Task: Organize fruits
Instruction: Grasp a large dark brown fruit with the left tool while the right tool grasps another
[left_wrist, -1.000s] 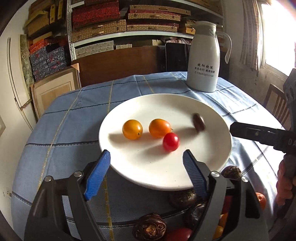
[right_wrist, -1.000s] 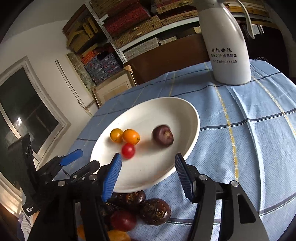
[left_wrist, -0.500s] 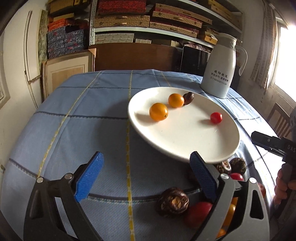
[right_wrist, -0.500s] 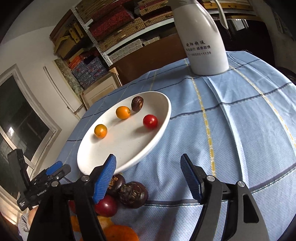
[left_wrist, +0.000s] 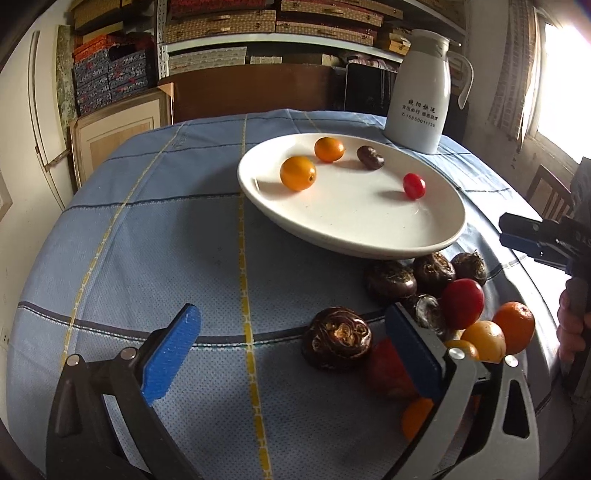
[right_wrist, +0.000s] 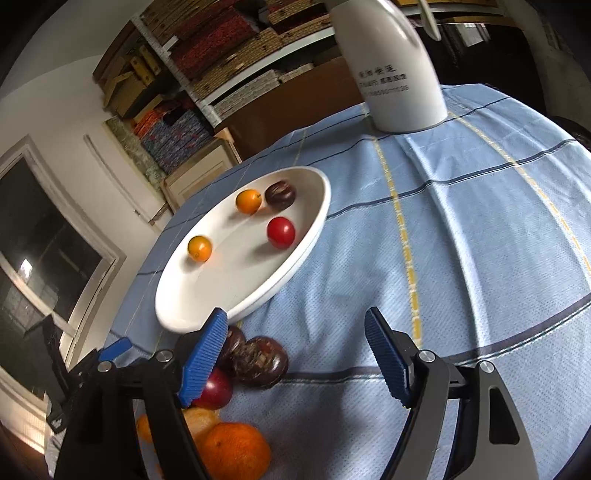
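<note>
A white plate (left_wrist: 436, 236) (right_wrist: 184, 314) holds two orange fruits (left_wrist: 297, 173) (right_wrist: 199, 248), a dark water chestnut (left_wrist: 370, 157) (right_wrist: 280, 194) and a red cherry tomato (left_wrist: 414, 185) (right_wrist: 281, 232). A pile of water chestnuts (left_wrist: 337, 343) (right_wrist: 259, 362), red tomatoes (left_wrist: 462, 298) (right_wrist: 216, 389) and oranges (left_wrist: 514, 326) (right_wrist: 232, 452) lies on the cloth in front of the plate. My left gripper (left_wrist: 291, 350) is open and empty, beside the pile. My right gripper (right_wrist: 295, 356) is open and empty, over the cloth right of the pile; it also shows in the left wrist view (left_wrist: 524, 236).
A white thermos jug (left_wrist: 421, 92) (right_wrist: 395, 70) stands behind the plate. The round table has a blue checked cloth (left_wrist: 147, 240) (right_wrist: 461, 240). Shelves of boxes (left_wrist: 221, 29) line the back wall. A wooden chair (left_wrist: 550, 195) stands at the right.
Both grippers have drawn back from the plate toward the near table edge. The dark water chestnut and red tomato have rolled to new spots on the plate.
</note>
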